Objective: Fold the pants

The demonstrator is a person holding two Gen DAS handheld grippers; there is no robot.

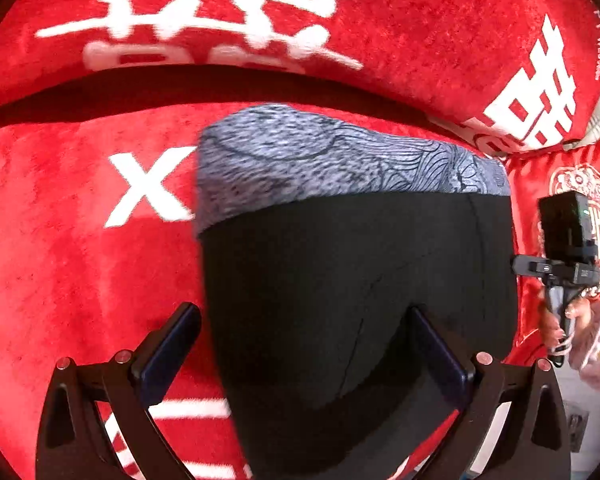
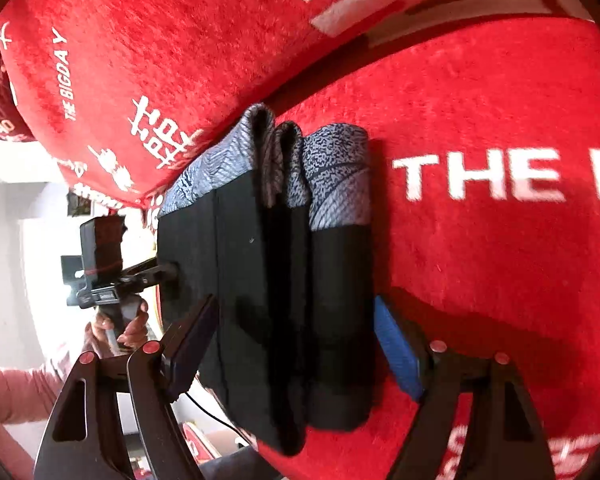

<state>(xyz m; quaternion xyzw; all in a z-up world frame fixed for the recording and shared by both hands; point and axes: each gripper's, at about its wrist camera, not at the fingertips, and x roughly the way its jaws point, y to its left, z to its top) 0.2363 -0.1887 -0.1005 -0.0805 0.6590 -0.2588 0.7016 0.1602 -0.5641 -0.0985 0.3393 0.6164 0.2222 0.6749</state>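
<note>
The pants [image 1: 340, 288] are black with a grey patterned waistband [image 1: 320, 160], folded into a thick bundle on the red blanket [image 1: 60, 260]. My left gripper [image 1: 304, 328] is open, its fingers spread wide at the bundle's near end. In the right wrist view the folded pants [image 2: 284, 300] stand on edge in several layers, waistband [image 2: 300, 160] away from me. My right gripper [image 2: 296, 328] is shut on the pants, one finger on each side of the stack. The other gripper shows in each view: the right one [image 1: 568, 264], the left one [image 2: 112, 276].
A red pillow or rolled blanket with white characters [image 1: 260, 20] lies behind the pants; it also shows in the right wrist view [image 2: 120, 80]. White lettering [image 2: 480, 176] marks the blanket [image 2: 500, 280]. The person's hand and pink sleeve [image 2: 20, 392] are at left.
</note>
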